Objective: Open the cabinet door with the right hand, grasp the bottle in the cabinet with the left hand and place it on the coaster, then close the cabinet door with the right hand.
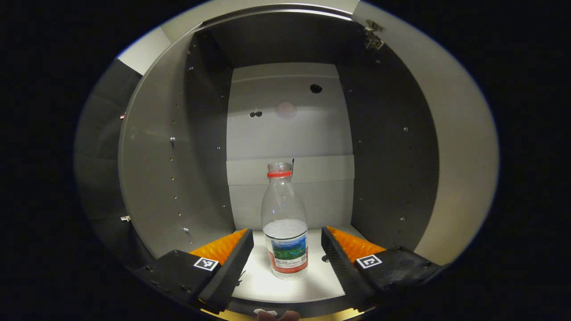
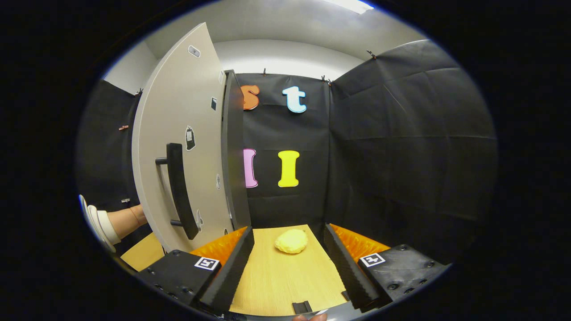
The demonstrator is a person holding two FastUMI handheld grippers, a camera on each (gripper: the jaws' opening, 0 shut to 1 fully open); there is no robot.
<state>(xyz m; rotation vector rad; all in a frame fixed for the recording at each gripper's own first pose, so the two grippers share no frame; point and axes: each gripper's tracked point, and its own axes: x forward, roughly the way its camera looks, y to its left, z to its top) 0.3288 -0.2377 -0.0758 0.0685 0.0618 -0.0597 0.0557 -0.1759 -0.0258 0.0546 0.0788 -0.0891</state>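
My left gripper (image 1: 287,243) points level into the open cabinet (image 1: 169,147), its jaws spread wide and reaching over the front edge of the cabinet floor. The bottle (image 1: 285,223) stands upright on that pale floor, between my two jaws and a little beyond their tips, touching neither. It is clear plastic with a red ring at the neck and a label around its lower part. Behind the bottle rises the cabinet's light back panel; dark side walls stand on either side of it.

My right gripper (image 2: 289,245) is held low and level over the wooden worktop (image 2: 285,276), jaws also spread, with nothing between them. Ahead of those jaws, near the far edge of the worktop, lies the yellow coaster (image 2: 291,241), clear of both fingers. Left of the coaster stands the cabinet door (image 2: 183,147), swung open, its dark bar handle (image 2: 180,189) facing me. Beyond the door's left edge a forearm (image 2: 127,222) in a white sleeve reaches in toward the cabinet.
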